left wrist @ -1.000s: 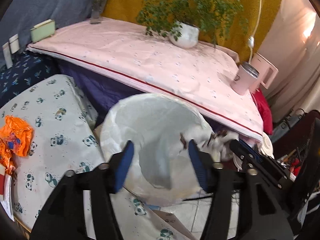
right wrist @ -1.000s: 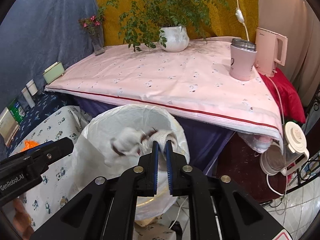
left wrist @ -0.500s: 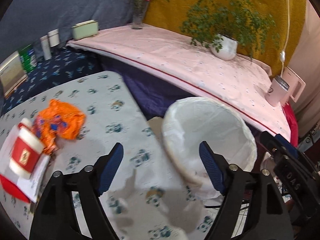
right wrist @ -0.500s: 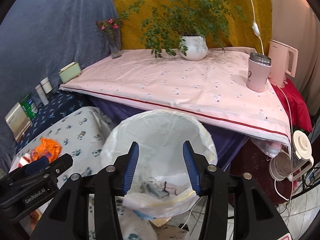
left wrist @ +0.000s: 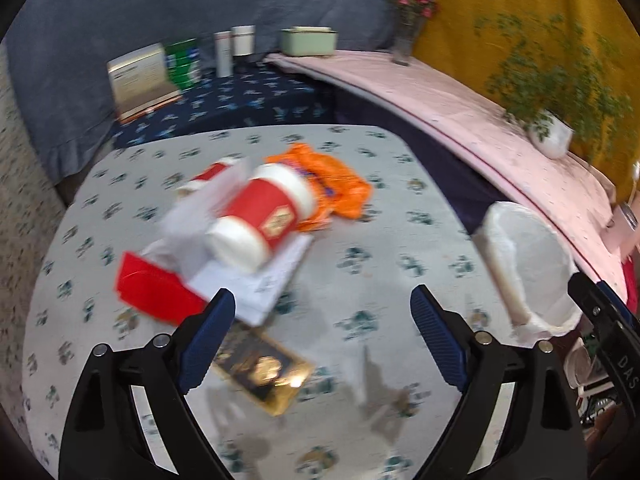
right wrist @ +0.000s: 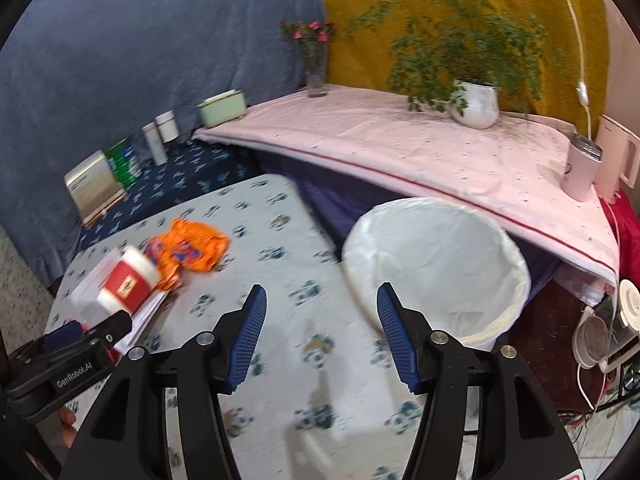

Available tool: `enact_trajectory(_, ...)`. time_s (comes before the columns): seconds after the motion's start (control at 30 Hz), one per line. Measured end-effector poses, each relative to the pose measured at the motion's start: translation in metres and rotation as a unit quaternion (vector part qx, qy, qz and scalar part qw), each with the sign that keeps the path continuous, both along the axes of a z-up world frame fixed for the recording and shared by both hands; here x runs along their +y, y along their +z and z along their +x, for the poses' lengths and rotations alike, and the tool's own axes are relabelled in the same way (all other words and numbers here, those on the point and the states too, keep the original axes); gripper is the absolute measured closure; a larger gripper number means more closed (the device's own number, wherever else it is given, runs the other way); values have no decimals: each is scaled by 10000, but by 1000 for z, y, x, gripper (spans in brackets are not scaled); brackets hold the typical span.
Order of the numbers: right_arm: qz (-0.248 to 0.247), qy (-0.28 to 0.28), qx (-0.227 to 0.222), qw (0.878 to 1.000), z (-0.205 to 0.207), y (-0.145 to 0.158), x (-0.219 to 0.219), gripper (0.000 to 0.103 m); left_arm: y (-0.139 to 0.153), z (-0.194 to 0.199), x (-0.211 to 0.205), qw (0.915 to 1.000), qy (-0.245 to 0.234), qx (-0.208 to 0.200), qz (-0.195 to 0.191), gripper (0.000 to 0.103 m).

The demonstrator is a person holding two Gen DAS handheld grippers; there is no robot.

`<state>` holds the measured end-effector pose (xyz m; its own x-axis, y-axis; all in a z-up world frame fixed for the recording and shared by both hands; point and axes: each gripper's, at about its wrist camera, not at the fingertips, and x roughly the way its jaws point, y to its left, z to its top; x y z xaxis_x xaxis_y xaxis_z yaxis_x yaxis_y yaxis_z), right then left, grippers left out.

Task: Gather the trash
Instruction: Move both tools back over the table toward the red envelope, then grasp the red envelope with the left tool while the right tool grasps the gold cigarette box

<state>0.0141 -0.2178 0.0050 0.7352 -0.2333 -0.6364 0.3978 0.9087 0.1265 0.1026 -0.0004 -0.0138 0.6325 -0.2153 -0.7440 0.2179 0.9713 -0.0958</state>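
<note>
Left tongs (left wrist: 322, 326) tilted down over the table (left wrist: 360, 216), jaws spreading, nothing between; cup (left wrist: 260, 216) on papers (left wrist: 276, 276) ahead-left, orange wrapper (left wrist: 336, 184) behind. Right tongs (right wrist: 318, 334) likewise widening, empty, by table edge; bin (right wrist: 436, 264) ahead-right.

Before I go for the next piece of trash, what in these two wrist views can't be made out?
- Bin contents: left wrist view shows the bin side-on; in the right wrist view its bottom is behind the right gripper.
- Paper cup logo: motion-blurred in both views.
- Dark gold packet: blurred, partly behind the left gripper finger.
- What lies under the white papers.
</note>
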Motion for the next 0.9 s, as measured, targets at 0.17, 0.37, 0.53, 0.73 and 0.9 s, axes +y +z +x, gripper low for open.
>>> enact_trajectory(0.17,-3,422,137,9990,10,-7,47,45,-9,0,58,9988,479,89,66,14)
enact_trajectory(0.37,-24,808,260,9964,24,-16,91,42,-26,6,109,9952,934,281,-11,11)
enact_trajectory(0.53,23,1055,446,9934,35,-31,118,42,-42,15,138,9926,1127,458,-65,11)
enact_trajectory(0.73,57,1260,657,9898,50,-50,139,42,-60,34,152,9895,1212,714,-326,11)
enact_trajectory(0.9,107,1396,758,9872,61,-60,147,42,-74,55,150,9874,1201,851,-583,11)
